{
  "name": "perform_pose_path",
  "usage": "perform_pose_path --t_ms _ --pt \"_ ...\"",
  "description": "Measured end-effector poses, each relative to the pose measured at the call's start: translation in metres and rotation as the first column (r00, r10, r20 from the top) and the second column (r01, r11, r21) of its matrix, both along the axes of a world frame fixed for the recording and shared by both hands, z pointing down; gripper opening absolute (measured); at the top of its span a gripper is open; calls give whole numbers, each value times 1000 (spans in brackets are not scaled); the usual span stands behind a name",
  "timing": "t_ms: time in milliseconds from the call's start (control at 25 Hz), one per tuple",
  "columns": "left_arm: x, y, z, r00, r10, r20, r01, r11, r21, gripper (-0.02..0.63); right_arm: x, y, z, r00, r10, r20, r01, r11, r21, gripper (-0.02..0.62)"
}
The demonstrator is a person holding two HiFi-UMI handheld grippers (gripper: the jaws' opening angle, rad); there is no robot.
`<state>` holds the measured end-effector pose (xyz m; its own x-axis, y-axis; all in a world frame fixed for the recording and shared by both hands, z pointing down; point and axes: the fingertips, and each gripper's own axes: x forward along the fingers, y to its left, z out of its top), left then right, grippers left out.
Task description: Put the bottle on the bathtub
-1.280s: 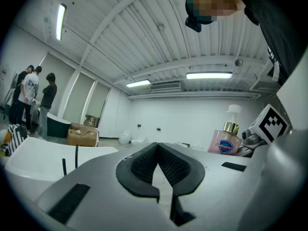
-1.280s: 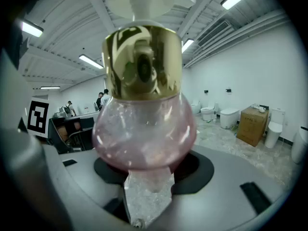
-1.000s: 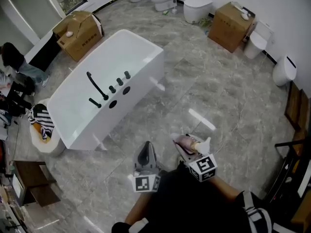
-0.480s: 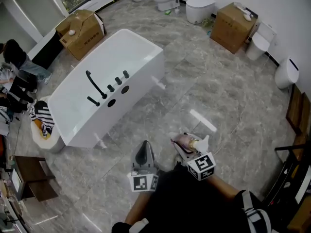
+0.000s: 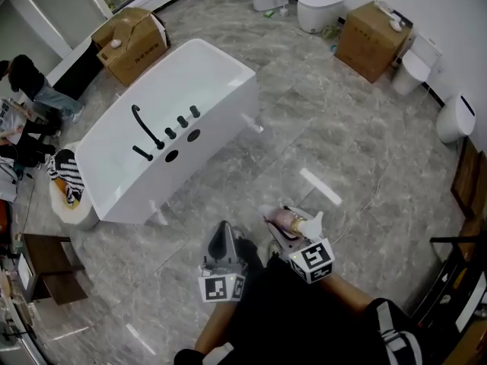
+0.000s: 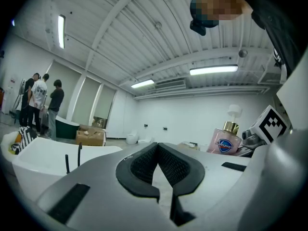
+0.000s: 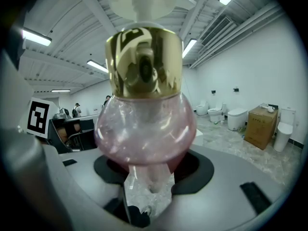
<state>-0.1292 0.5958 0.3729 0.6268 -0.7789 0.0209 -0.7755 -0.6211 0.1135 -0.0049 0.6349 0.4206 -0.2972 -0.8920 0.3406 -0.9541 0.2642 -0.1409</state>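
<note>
Currently in transit: pink pump bottle [image 7: 144, 129], gold collar, clamped at its rounded lower body by my right tongs [image 7: 147, 177], which are narrowed onto it. Left tongs [image 6: 157, 147]: tips together, nothing between them, just beside the right. Bathtub [image 5: 228, 71]: ahead and left of both tongs, well apart, across the floor [image 5: 342, 143]. Handling note, my judgement: the smooth round body may slip, so I'd squeeze steadily, carry it upright, and choose the flat rim near the black faucet [image 5: 144, 128] before easing open.

Left gripper [image 5: 223, 239] has its jaws closed on nothing, while the right gripper [image 5: 276, 226] beside it is clamped round the pink pump bottle [image 5: 293, 220].
</note>
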Motion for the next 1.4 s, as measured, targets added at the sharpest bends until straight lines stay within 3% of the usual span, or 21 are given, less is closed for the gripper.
perform_pose_path --t_ms 400,720,1200,1400 --pt "23 -54 18 1000 9 -3 -9 1000 -19 15 22 -53 16 1000 7 -6 -7 999 -31 227" --pt "35 -159 18 1000 12 -9 -12 1000 -26 15 34 -146 16 1000 22 -15 -22 999 -45 227" --pt "45 -340 11 997 78 -4 -78 996 -52 15 36 -323 7 997 67 -28 -69 996 -63 227" --pt "47 -390 7 994 105 -37 -108 992 -67 15 30 -377 6 996 81 -30 -83 994 -68 227"
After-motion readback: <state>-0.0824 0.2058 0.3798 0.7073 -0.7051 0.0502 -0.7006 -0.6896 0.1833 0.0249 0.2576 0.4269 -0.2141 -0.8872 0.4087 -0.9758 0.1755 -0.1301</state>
